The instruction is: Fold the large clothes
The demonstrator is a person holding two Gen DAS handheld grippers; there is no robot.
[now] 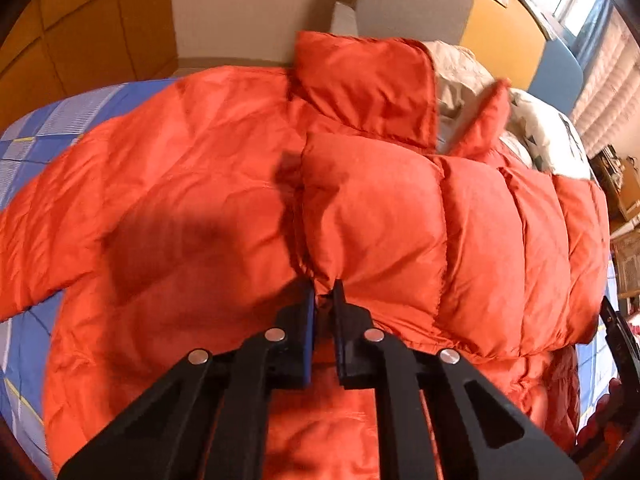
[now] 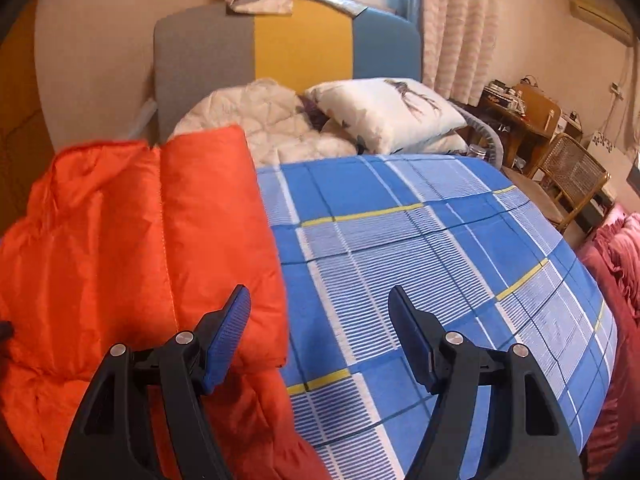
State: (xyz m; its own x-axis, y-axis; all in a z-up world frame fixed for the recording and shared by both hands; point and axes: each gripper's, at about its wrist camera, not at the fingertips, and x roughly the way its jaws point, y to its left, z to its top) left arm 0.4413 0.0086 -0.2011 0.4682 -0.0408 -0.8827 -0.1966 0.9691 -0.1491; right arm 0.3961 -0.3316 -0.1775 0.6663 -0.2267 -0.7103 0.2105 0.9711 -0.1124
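I am working over a bed covered by a blue plaid sheet [image 2: 420, 248], in a room with beige walls. Nearest to me, my left gripper [image 1: 326, 294] has its jaws pressed together on a pinch of the orange puffer jacket [image 1: 192, 184], at the edge of a quilted panel that lies folded over the rest of the garment. The jacket is spread across the sheet, its collar [image 1: 368, 84] standing up at the far side. My right gripper [image 2: 320, 300] hangs with its jaws spread apart and nothing between them; its left finger is over the jacket's edge, its right finger over bare sheet. In the right wrist view the jacket fills the left side of the bed, with the sheet open beside it. Farther off, a cream quilted blanket [image 2: 264, 120] and a white printed pillow [image 2: 392, 112] lie at the head of the bed, against a headboard [image 2: 280, 44] of grey, yellow and blue panels. Beyond that hang curtains [image 2: 456, 24] beside a window, with a wicker chair [image 2: 572, 176] off to the right.
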